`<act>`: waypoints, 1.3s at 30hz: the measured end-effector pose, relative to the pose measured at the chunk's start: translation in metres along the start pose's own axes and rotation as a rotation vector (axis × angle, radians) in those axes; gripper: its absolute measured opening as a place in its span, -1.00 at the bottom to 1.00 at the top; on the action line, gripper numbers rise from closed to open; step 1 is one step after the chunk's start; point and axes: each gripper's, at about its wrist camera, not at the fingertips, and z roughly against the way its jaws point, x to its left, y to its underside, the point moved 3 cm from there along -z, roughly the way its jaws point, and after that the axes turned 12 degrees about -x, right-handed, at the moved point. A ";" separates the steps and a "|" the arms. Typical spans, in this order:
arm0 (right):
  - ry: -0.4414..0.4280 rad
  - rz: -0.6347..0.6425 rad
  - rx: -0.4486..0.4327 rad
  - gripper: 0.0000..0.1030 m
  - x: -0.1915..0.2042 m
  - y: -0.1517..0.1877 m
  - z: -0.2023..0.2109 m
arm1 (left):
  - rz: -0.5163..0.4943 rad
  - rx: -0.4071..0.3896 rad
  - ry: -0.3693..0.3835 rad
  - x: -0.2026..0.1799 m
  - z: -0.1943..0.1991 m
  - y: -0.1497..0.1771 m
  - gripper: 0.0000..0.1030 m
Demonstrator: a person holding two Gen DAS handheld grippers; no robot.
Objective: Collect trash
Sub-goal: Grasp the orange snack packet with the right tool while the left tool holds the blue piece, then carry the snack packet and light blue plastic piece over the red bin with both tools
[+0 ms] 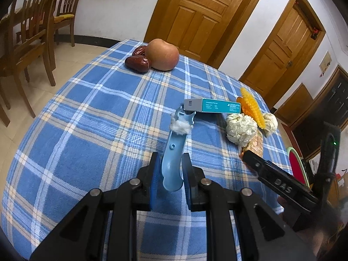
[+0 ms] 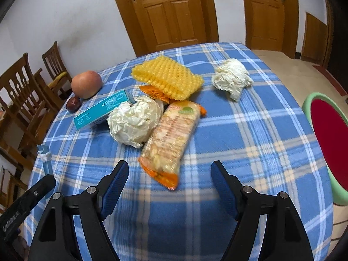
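My left gripper (image 1: 170, 175) is shut on a light blue plastic handle (image 1: 174, 150) with a white tissue wad (image 1: 181, 126) stuck near its tip, held above the checked tablecloth (image 1: 91, 117); it also shows in the right wrist view (image 2: 45, 158). My right gripper (image 2: 169, 179) is open, just short of an orange snack wrapper (image 2: 170, 134). Beyond lie a crumpled paper ball (image 2: 136, 120), a second paper ball (image 2: 231, 78), yellow foam netting (image 2: 168, 78) and a teal box (image 2: 103, 109).
An apple (image 1: 162, 54) and two red dates (image 1: 138, 63) sit at the table's far side. Wooden chairs (image 1: 28, 32) stand to the left. A green-rimmed red bin (image 2: 328, 139) stands by the table's right edge. Wooden doors (image 2: 167, 10) are behind.
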 end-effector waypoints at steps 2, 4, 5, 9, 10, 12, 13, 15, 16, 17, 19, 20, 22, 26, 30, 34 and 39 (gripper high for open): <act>0.019 0.031 -0.005 0.53 0.007 -0.001 -0.006 | 0.001 0.000 0.000 0.001 0.000 0.000 -0.62; 0.031 0.053 -0.009 0.53 0.010 -0.002 -0.011 | 0.002 0.000 0.001 0.001 0.000 0.000 -0.62; 0.036 0.058 -0.014 0.52 0.011 -0.003 -0.013 | 0.001 -0.001 0.000 0.001 0.000 0.000 -0.62; 0.055 0.071 -0.020 0.52 0.010 -0.005 -0.019 | 0.000 0.001 0.006 0.000 0.001 0.001 -0.62; 0.055 0.071 -0.022 0.51 0.009 -0.006 -0.019 | -0.001 0.003 0.007 0.000 0.000 0.001 -0.62; 0.067 0.083 -0.022 0.34 0.007 -0.005 -0.019 | -0.004 0.008 0.011 -0.003 -0.001 0.003 -0.62; 0.070 0.086 -0.022 0.30 0.005 -0.005 -0.018 | -0.006 0.011 0.014 -0.004 -0.001 0.003 -0.62; 0.077 0.080 -0.028 0.00 0.001 -0.005 -0.015 | -0.011 0.013 0.019 -0.007 -0.001 0.004 -0.62; 0.076 0.073 -0.031 -0.08 -0.002 -0.005 -0.014 | -0.014 0.013 0.021 -0.009 0.000 0.005 -0.62; 0.059 0.058 -0.034 -0.13 -0.006 -0.005 -0.012 | -0.018 0.013 0.023 -0.011 0.000 0.005 -0.62; 0.040 0.043 -0.037 -0.16 -0.010 -0.005 -0.010 | -0.026 0.012 0.027 -0.015 0.002 0.005 -0.62; 0.033 0.040 -0.037 -0.17 -0.011 -0.004 -0.008 | -0.029 0.011 0.029 -0.016 0.002 0.005 -0.62; 0.017 0.038 -0.037 -0.19 -0.013 -0.001 -0.003 | -0.037 0.008 0.031 -0.020 0.004 0.005 -0.62; -0.015 0.023 -0.034 -0.21 -0.019 0.005 0.009 | -0.049 0.004 0.034 -0.025 0.008 0.005 -0.62; -0.038 0.009 -0.034 -0.22 -0.026 0.013 0.024 | -0.061 0.003 0.036 -0.031 0.010 0.006 -0.62; -0.050 -0.011 -0.045 -0.22 -0.036 0.020 0.041 | -0.078 0.005 0.041 -0.039 0.011 0.007 -0.62; -0.058 -0.030 -0.075 -0.23 -0.049 0.023 0.064 | -0.106 0.004 0.051 -0.052 0.015 0.009 -0.62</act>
